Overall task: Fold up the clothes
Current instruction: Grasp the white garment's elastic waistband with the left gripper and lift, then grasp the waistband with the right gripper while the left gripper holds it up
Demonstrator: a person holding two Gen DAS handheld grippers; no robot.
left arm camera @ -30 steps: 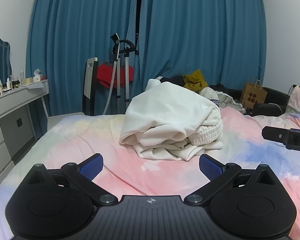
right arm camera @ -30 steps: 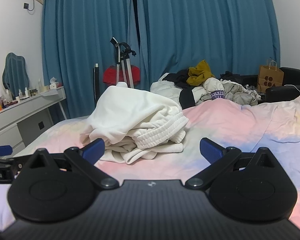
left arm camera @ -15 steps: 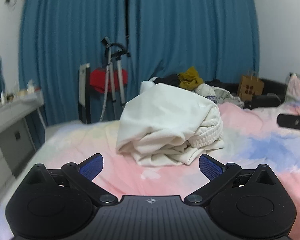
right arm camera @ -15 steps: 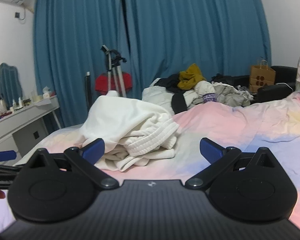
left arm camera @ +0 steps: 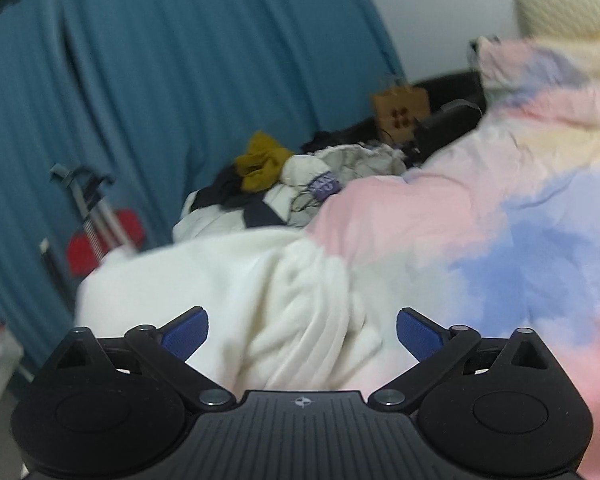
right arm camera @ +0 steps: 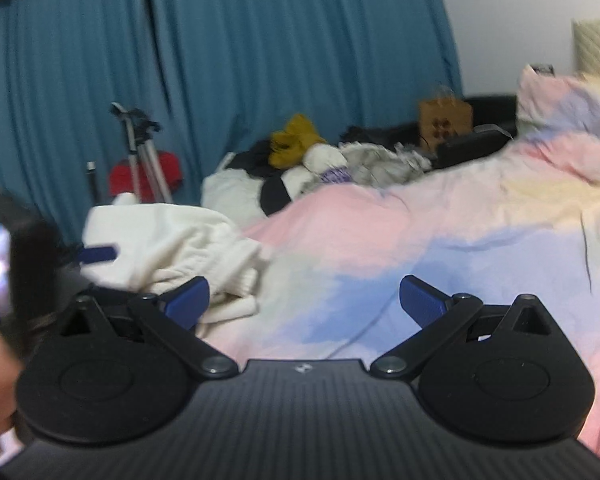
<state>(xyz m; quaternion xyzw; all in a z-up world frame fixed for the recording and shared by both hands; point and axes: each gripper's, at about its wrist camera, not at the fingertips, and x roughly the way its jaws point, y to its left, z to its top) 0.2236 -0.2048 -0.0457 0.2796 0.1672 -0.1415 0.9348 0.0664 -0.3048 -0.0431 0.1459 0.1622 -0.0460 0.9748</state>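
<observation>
Bed: my work surface was a duvet (right arm camera: 440, 248) in pastel patches of pink, blue, yellow and white, rumpled, rising to the right toward a pillow (right arm camera: 560, 120) in the same print.

Garment: one white bundle (left arm camera: 260, 300), crumpled, with a ribbed band showing, lay on the duvet. It sat directly ahead of my left tongs (left arm camera: 302, 328) and reached in between their blue pads (left arm camera: 186, 330). From the right wrist view it lay to the left (right arm camera: 172, 248), just past the left pad.

Left tongs: spread wide, gripping nothing that I could see; whether the pads touched the cloth I could not tell through the blur.

Right tongs (right arm camera: 304, 300): spread wide, empty, over bare duvet.

Pile (right arm camera: 324, 164): mixed clothes at the far edge of the bed, white, grey, black, with a mustard piece (right arm camera: 294, 140) on top.

Room: blue curtains (right arm camera: 220, 60) across the back wall; a tripod (right arm camera: 140, 152) before them with something red (right arm camera: 144, 174) behind it; a brown paper bag (right arm camera: 444, 122) by a dark seat (right arm camera: 484, 120); white wall at upper right.

Both views were blurred.
</observation>
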